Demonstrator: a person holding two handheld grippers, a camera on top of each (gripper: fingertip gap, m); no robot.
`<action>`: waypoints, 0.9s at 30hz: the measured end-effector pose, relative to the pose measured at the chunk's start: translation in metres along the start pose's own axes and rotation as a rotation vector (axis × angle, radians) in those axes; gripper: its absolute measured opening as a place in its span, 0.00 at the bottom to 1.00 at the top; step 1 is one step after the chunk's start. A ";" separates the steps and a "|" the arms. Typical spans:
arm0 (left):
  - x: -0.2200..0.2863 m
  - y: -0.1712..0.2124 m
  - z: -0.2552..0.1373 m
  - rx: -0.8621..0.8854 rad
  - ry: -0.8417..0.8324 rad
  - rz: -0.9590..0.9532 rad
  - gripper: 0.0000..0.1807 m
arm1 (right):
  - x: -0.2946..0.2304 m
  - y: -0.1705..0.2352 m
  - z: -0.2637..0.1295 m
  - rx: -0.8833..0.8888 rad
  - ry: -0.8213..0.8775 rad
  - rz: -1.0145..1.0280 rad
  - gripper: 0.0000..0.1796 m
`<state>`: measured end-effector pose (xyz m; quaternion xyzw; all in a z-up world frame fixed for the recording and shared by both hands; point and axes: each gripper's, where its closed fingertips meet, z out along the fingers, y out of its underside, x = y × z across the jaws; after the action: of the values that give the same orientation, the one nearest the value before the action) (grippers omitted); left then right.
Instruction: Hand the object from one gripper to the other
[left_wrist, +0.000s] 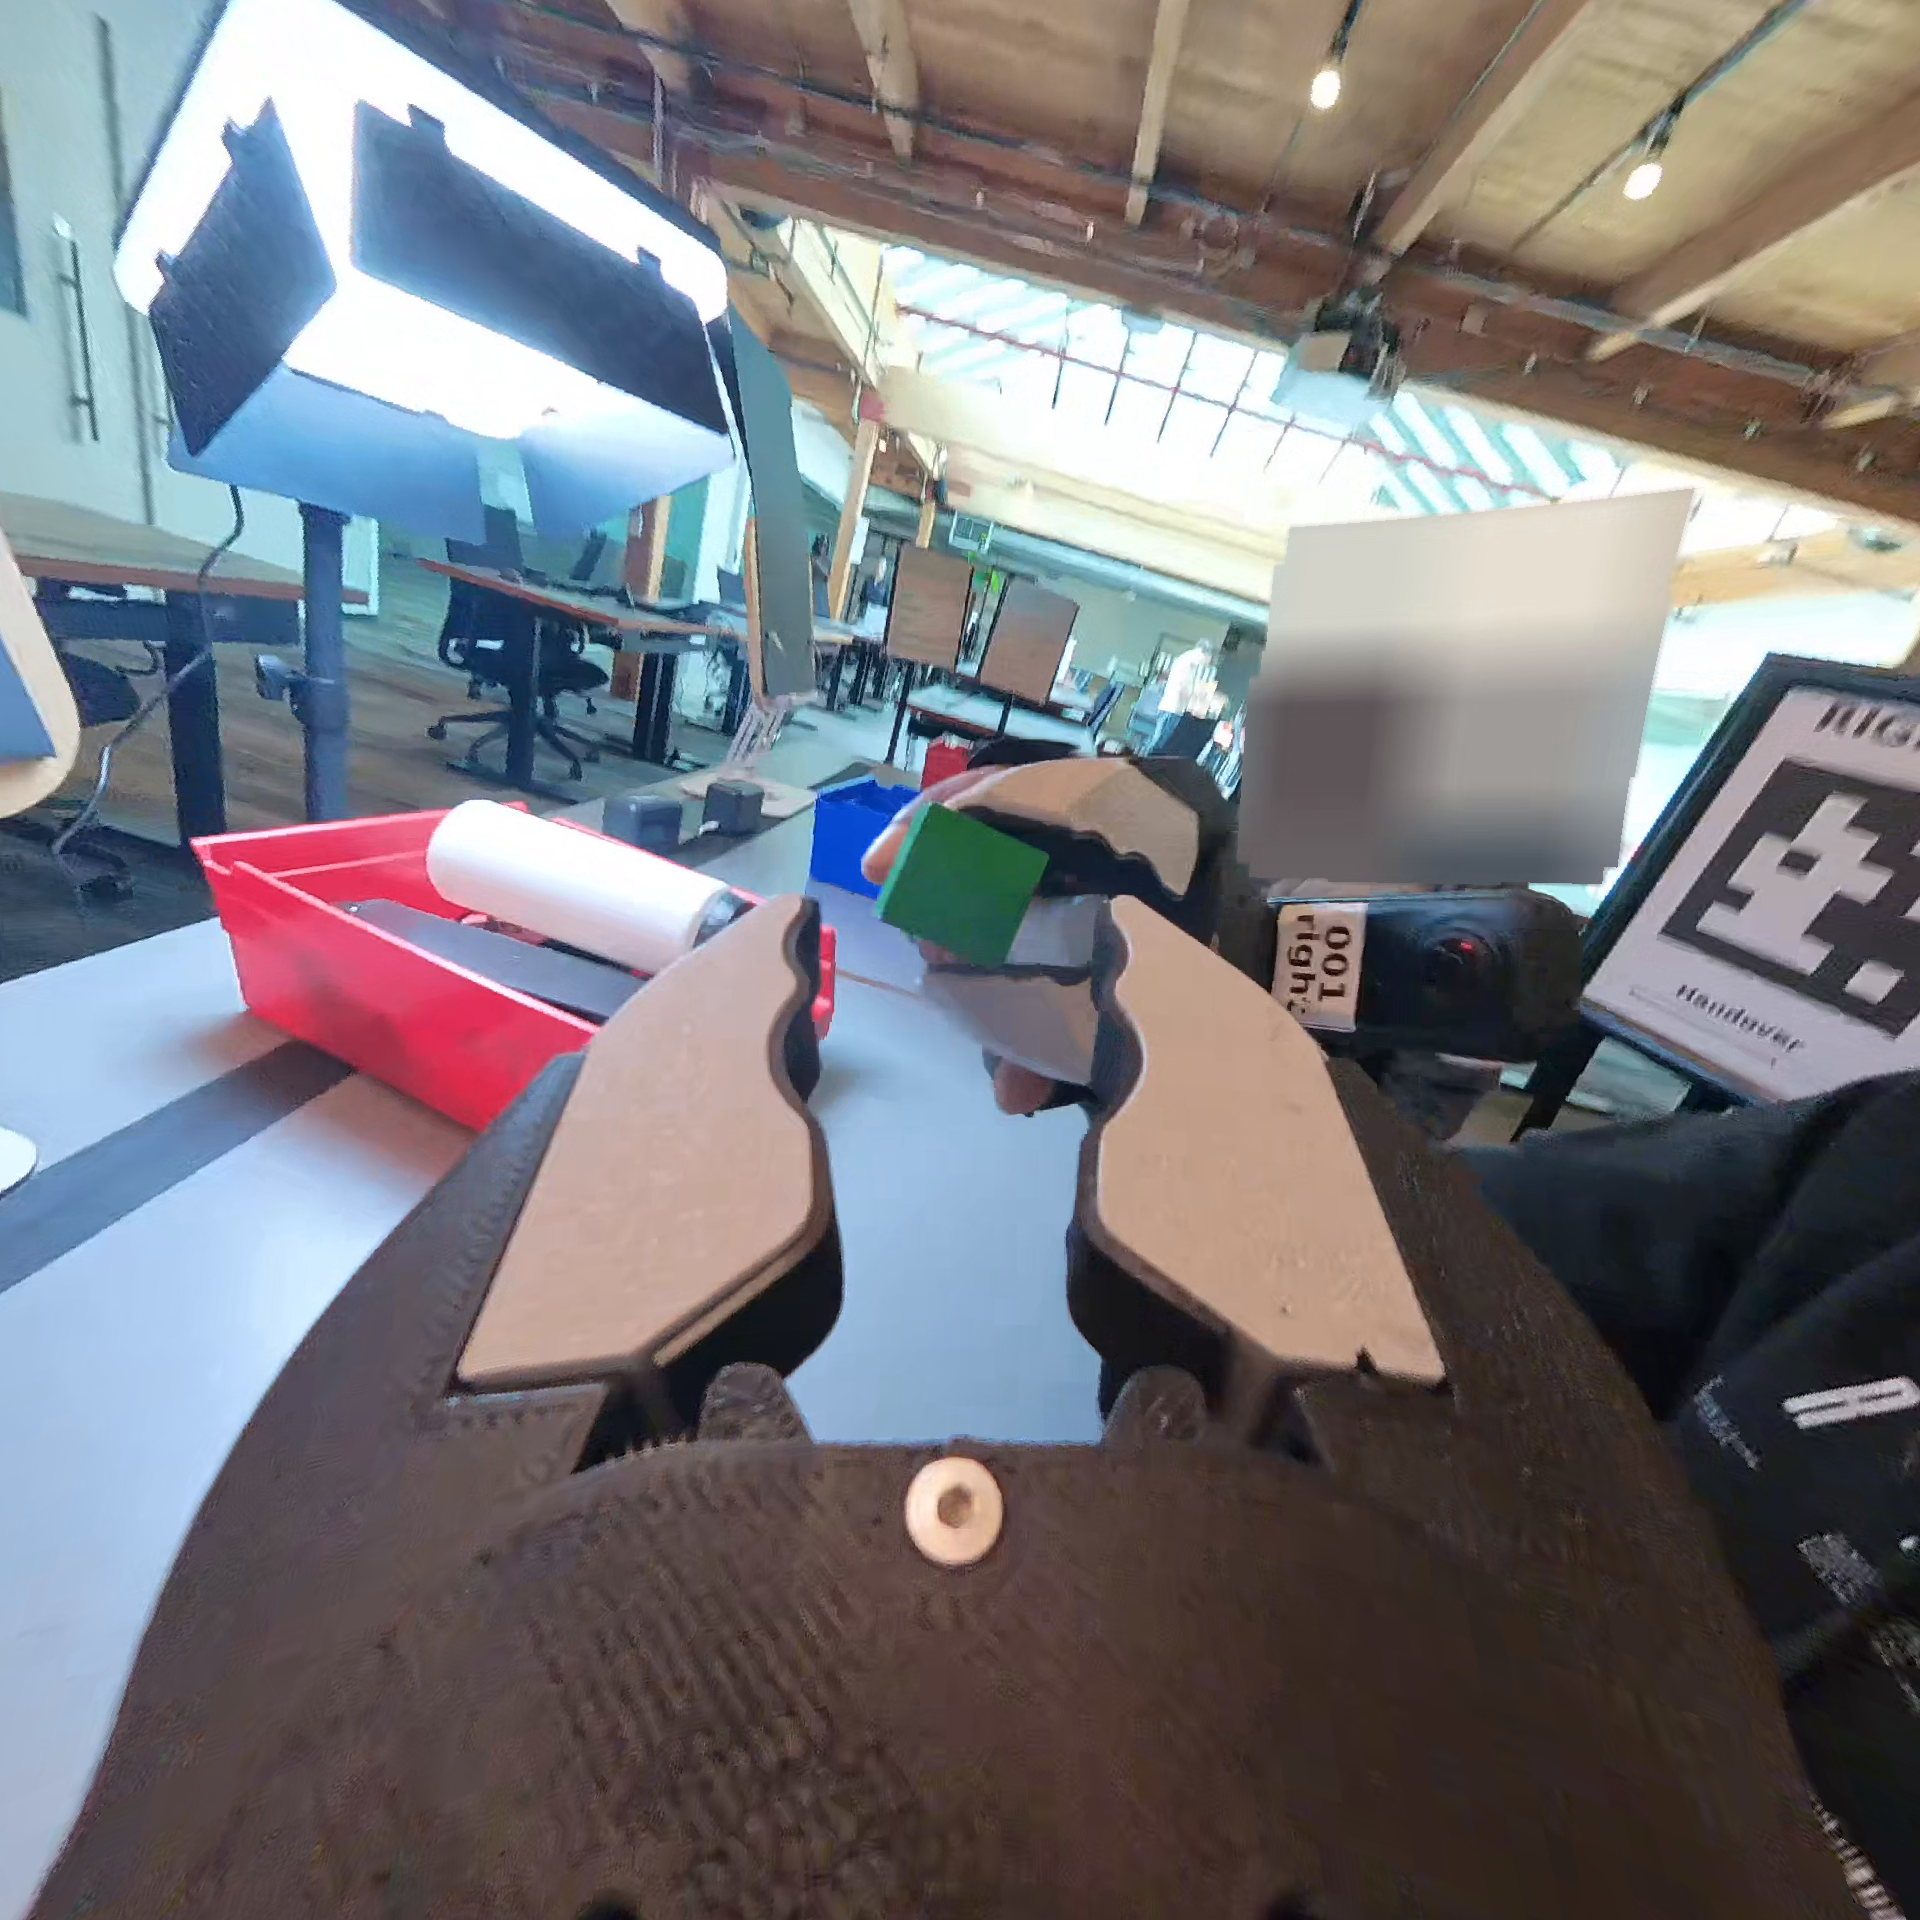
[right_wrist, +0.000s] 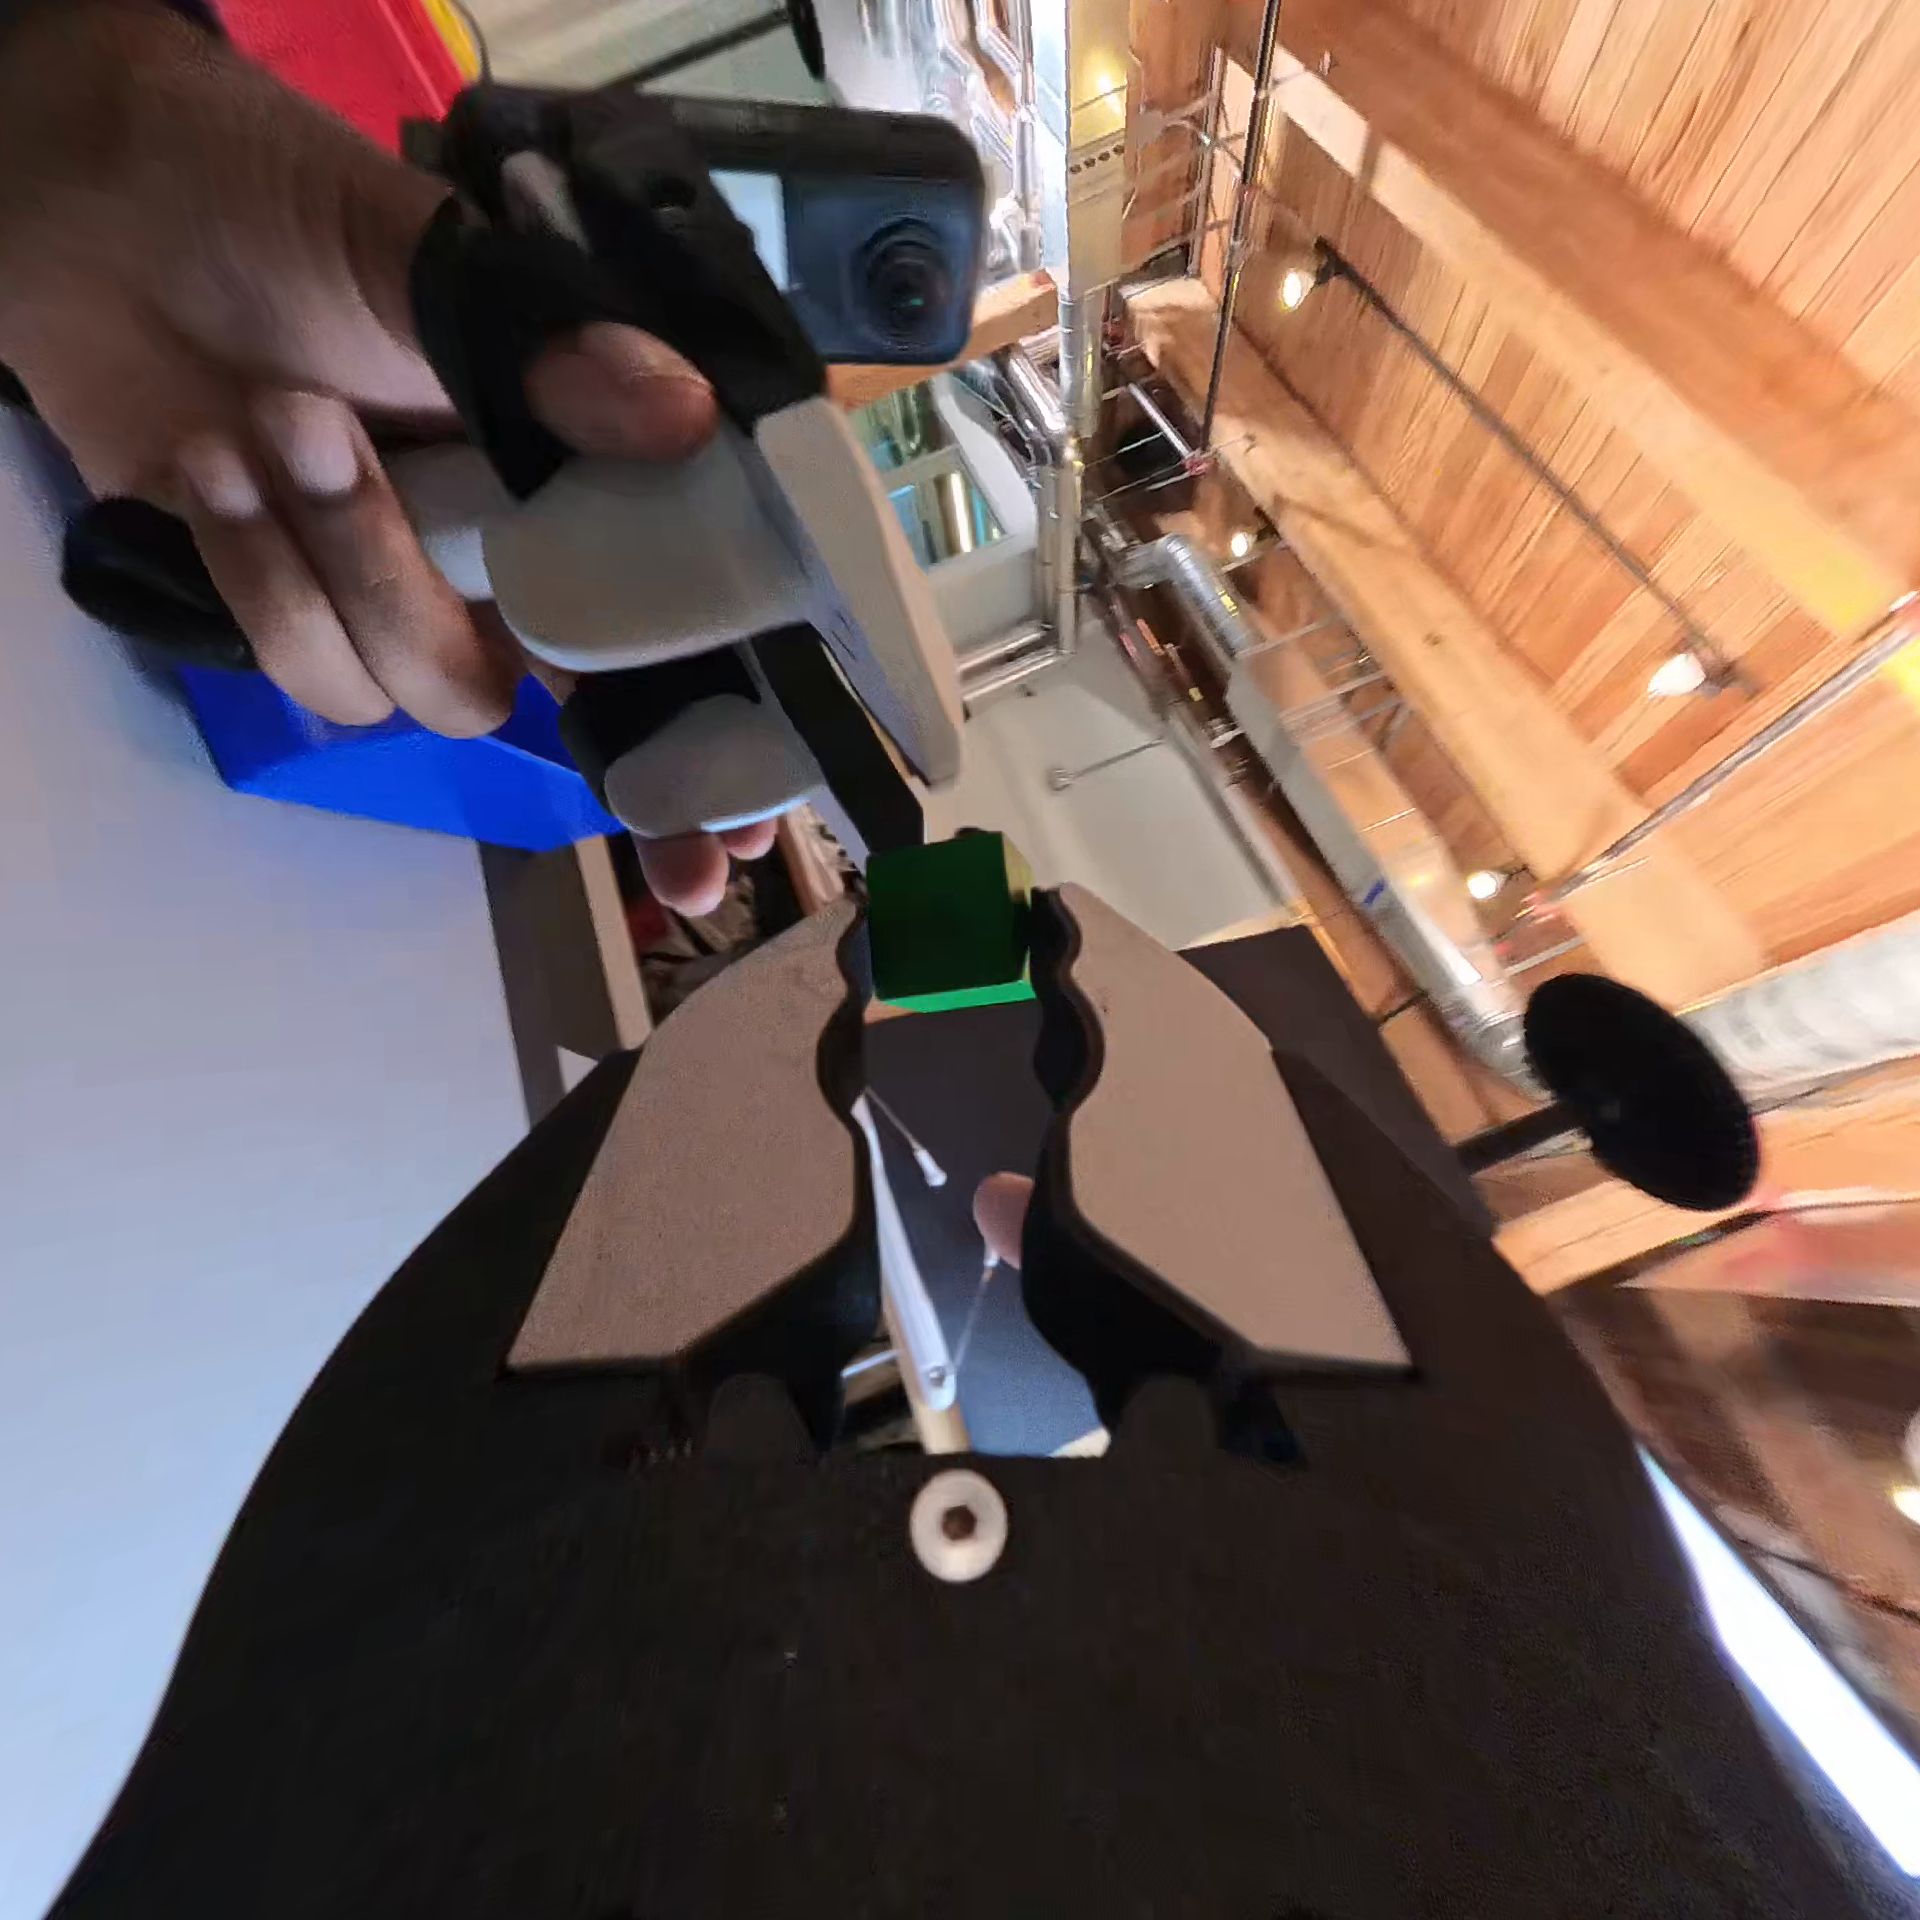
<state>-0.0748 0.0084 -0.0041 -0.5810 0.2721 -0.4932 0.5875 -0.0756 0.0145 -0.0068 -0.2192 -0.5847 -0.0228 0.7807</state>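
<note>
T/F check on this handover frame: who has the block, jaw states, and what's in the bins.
1. The right gripper holds the green block. True.
2. The left gripper is shut on the block. False: its jaws are open, with the block beyond its tips.
3. A white cylinder lies in the red bin. True.
4. The green block rests on the table. False: it is held in the air.
5. The blue bin stands in front of the red bin. False: it is behind it, farther off.

Red bin (left_wrist: 343, 971) left of open table (left_wrist: 125, 1039); blue bin (left_wrist: 847, 836) beyond.
</note>
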 end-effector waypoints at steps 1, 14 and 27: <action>-0.001 0.004 0.002 -0.025 -0.016 0.026 0.28 | -0.004 -0.002 0.002 -0.001 0.006 -0.045 0.16; -0.020 -0.002 -0.013 -0.110 -0.426 0.951 0.15 | 0.004 0.000 -0.009 0.032 -0.390 0.938 0.24; -0.010 0.024 0.005 -0.213 -0.539 1.569 0.15 | -0.026 0.005 -0.002 -0.066 -0.568 1.181 0.15</action>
<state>-0.0676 0.0158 -0.0289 -0.3733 0.4928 0.2431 0.7474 -0.0808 0.0130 -0.0325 -0.5245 -0.5484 0.4507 0.4700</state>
